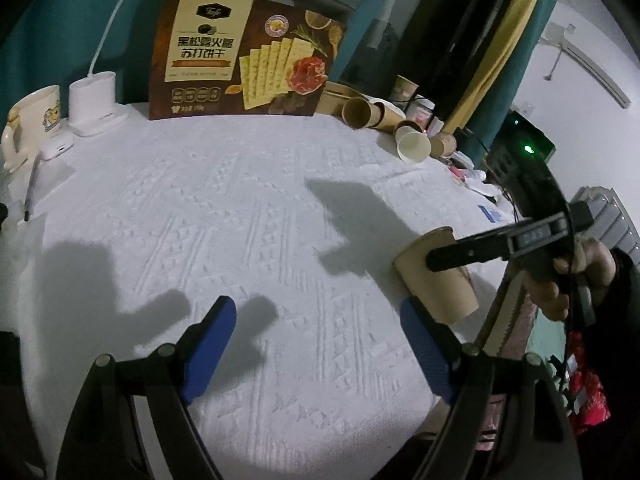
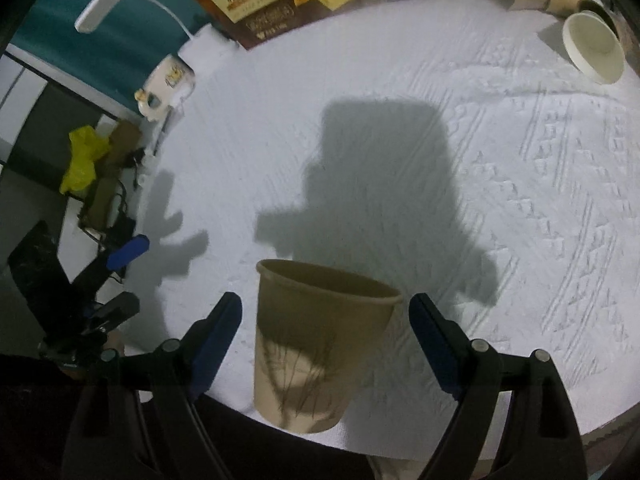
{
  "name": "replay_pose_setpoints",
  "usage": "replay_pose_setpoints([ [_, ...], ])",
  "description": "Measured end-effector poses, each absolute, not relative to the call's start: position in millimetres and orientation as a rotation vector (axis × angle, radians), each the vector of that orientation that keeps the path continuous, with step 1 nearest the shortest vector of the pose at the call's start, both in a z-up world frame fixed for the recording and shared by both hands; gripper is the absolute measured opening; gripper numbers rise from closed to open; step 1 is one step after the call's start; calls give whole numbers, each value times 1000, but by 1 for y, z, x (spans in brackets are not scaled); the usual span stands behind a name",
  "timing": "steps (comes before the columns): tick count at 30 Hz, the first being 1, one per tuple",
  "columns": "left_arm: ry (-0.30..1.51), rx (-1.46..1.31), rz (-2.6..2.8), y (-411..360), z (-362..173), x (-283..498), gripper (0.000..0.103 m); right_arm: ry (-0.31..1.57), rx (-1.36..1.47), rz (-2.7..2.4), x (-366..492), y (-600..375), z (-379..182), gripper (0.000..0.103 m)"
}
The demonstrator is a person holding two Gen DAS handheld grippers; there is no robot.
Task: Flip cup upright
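While cup (image 2: 316,344) stands between fingers | right hand-held gripper (image 2: 326,316) wide, seemingly untouching

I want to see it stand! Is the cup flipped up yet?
Nothing's done yet: the brown cup lies on its side. The right gripper is open around it, not gripping. The left gripper is open, empty. Gripping and tipping it upright are left.

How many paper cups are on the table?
6, maybe more hidden. One brown cup sits near the edge between the right gripper's open jaws. Five cluster at the far right: two lying brown cups, a white-lined one, and two standing.
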State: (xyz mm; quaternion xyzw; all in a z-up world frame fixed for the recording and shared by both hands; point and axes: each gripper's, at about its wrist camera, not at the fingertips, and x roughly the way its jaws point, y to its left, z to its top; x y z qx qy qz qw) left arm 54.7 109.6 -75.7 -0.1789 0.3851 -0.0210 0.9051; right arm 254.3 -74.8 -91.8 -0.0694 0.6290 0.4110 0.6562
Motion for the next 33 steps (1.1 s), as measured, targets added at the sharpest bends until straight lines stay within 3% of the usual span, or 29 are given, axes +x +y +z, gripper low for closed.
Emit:
replay_pose_setpoints([
  [4, 800, -364, -47, 111, -80, 54, 84, 1440, -188, 926, 258, -68, -98, 84],
  [6, 803, -366, -41, 112, -81, 54, 84, 1450, -187, 940, 259, -65, -100, 71],
  [13, 826, -356, -3, 117, -88, 53, 84, 1394, -166, 963, 269, -56, -90, 70],
  [23, 811, -365, 3, 114, -85, 54, 84, 768, -166, 760, 266, -71, -58, 70],
  [33, 818, -355, 11, 109, -83, 58, 84, 483, -258, 616, 212, -79, -73, 70],
])
